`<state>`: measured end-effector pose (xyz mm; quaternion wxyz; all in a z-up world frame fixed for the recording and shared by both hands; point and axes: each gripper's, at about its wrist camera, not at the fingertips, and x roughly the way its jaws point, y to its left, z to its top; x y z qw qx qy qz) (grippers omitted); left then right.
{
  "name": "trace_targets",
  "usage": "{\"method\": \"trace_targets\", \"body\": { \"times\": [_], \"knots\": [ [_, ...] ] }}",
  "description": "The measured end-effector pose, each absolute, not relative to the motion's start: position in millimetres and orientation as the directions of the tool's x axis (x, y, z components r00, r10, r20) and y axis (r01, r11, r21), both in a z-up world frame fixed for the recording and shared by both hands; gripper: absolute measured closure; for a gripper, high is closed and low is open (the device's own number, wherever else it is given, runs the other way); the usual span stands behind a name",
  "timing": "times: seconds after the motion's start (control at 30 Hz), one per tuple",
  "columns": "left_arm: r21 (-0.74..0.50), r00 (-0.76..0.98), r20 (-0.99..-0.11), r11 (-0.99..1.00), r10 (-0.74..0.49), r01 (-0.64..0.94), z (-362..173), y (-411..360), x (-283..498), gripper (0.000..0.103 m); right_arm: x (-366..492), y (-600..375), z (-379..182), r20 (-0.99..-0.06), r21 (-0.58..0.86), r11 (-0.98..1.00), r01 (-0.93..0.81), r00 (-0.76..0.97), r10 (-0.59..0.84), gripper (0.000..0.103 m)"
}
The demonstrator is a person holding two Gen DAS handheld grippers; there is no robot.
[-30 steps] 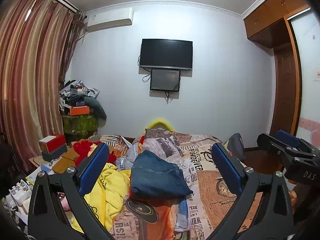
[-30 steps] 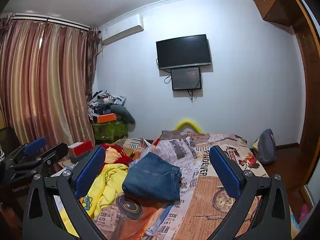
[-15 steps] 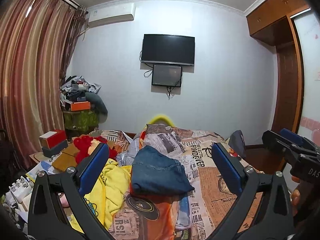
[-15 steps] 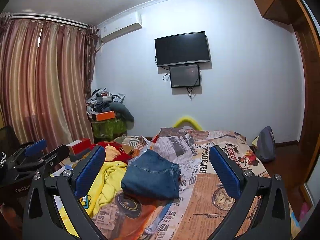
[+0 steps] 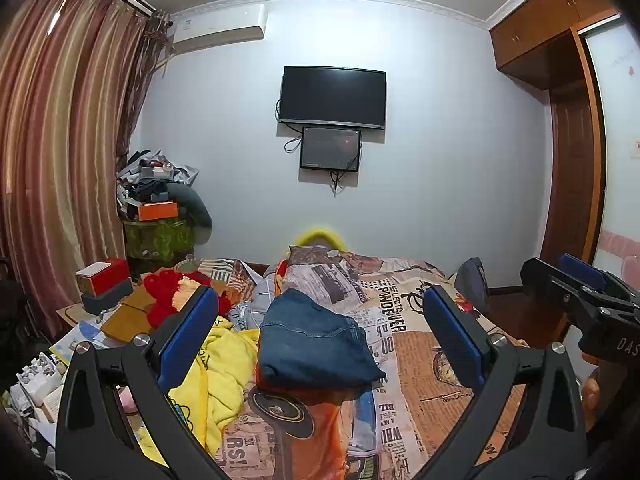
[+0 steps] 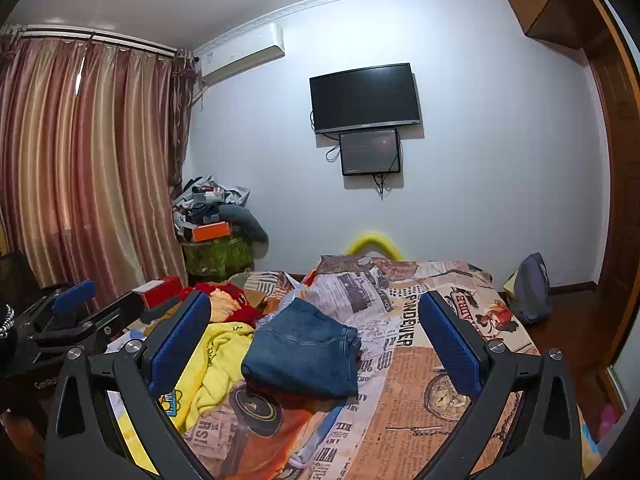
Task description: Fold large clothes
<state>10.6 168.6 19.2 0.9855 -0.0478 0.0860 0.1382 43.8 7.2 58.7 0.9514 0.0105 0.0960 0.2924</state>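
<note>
Folded blue jeans (image 5: 316, 340) (image 6: 304, 354) lie in the middle of the bed on a newspaper-print cover (image 5: 416, 344) (image 6: 420, 364). A crumpled yellow garment (image 5: 216, 376) (image 6: 208, 364) lies to their left, with red clothes (image 5: 168, 292) (image 6: 236, 304) behind it. My left gripper (image 5: 320, 336) is open, held above the bed's near end with nothing between its blue pads. My right gripper (image 6: 314, 334) is open too and empty. Each gripper shows at the edge of the other's view: the right one (image 5: 580, 300), the left one (image 6: 76, 320).
Striped curtains (image 6: 88, 168) cover the left wall. A cluttered pile with an orange box (image 5: 158, 210) sits in the far left corner. A TV (image 5: 332, 96) hangs on the far wall. A grey backpack (image 6: 530, 288) stands right of the bed, near a wooden wardrobe (image 5: 572, 136).
Both views have tilted down slightly and crept closer to the bed. The clothes have not moved and both grippers stay open.
</note>
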Motion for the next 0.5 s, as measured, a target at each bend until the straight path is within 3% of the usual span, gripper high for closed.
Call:
{"method": "trace_targets", "body": {
  "times": [0.5],
  "knots": [
    [-0.062, 0.952, -0.203, 0.967, 0.229, -0.246, 16.2, 169.1, 15.3, 0.000, 47.0, 3.4, 61.0, -0.184, 0.084, 0.830, -0.551, 0.810, 0.556, 0.000]
  ]
}}
